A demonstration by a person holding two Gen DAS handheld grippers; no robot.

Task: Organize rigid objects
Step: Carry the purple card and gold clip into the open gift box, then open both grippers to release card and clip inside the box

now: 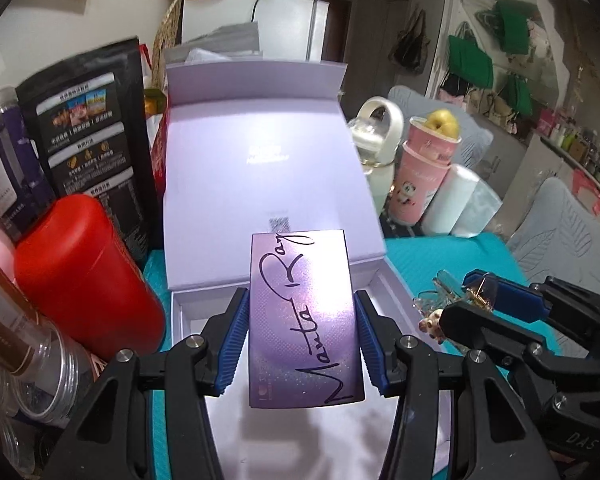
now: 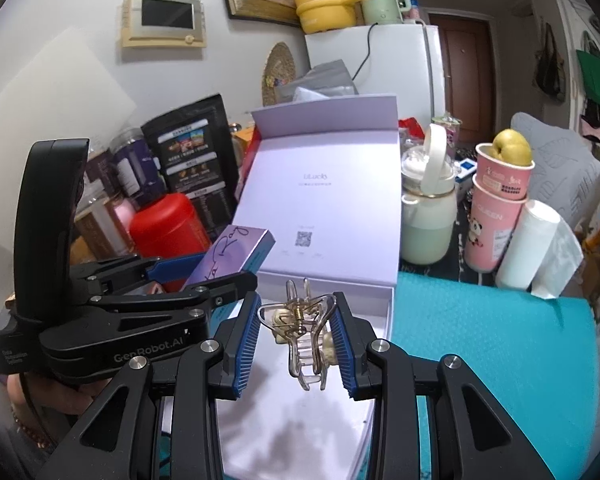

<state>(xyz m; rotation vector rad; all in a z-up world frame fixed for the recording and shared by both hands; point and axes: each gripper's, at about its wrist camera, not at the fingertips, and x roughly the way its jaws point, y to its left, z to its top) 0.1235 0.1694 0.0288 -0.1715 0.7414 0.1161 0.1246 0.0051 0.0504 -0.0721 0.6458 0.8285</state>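
Note:
My left gripper is shut on a flat purple box with black handwriting, its blue pads pressing both long sides. It hangs over the open white gift box, whose lid stands up behind and whose tray lies below. In the right wrist view the purple box shows at the left, tilted, in the left gripper. My right gripper is shut on a clear hair claw clip with a gold spring, above the gift box tray. The clip also appears in the left wrist view.
A red canister, a black pouch and clear jars crowd the left. At the right stand a white kettle, stacked pink cups topped by a yellow fruit, and a white roll. A teal mat covers the table.

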